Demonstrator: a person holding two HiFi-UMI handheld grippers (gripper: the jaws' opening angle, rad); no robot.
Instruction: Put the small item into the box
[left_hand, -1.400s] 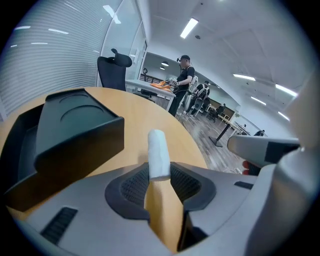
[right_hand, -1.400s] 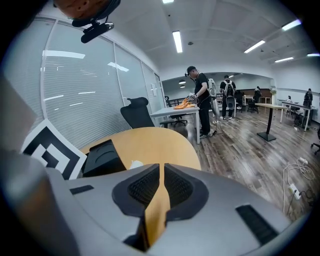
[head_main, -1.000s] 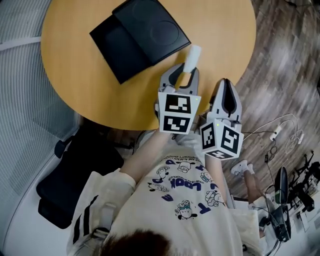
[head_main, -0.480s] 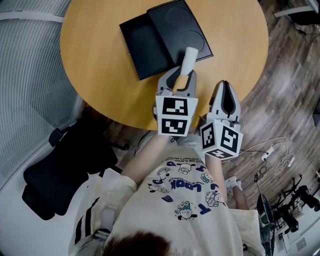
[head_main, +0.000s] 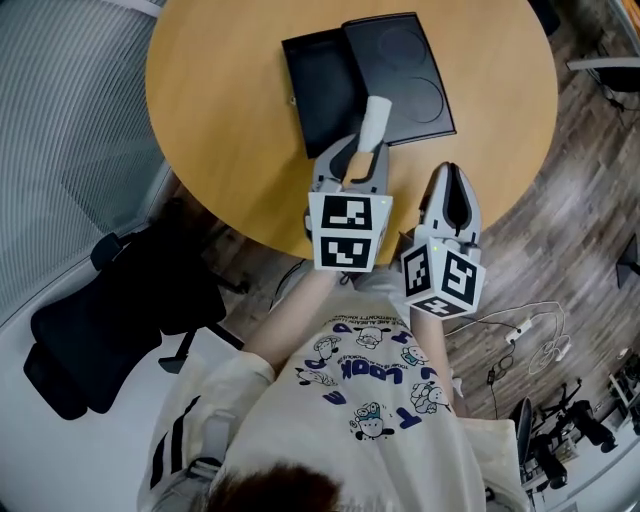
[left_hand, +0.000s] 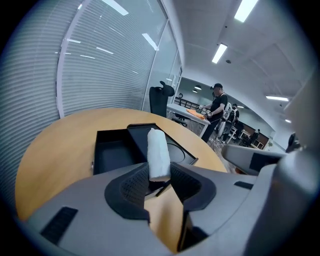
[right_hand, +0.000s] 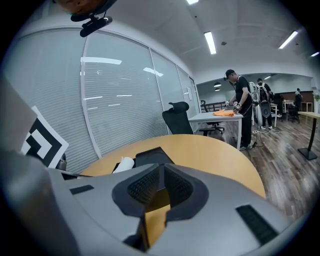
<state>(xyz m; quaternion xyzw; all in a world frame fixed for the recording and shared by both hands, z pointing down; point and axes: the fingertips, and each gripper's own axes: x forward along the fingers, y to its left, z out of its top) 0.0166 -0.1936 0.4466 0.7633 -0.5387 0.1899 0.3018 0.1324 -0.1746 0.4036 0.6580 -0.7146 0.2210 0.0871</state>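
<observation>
Nearer the box than a second ago: left tool with its white roll

Left tool (head_main: 362, 160) (left_hand: 159, 175) is clamped on the lower end of the white roll (head_main: 376, 120) (left_hand: 158, 152), which sticks out past the pads toward the open black box (head_main: 325, 90) (left_hand: 112, 152) on the round wooden counter (head_main: 230, 120). In the head view the roll's far tip lies over the box's near edge. Right tool (head_main: 452, 180) (right_hand: 161, 187) sits just beside it at the counter's rim (pads closed together, nothing between them).

Only thing I can read is blue "LOOK" on the person's shirt (head_main: 366, 372), 6 o'clock, upside down.
</observation>
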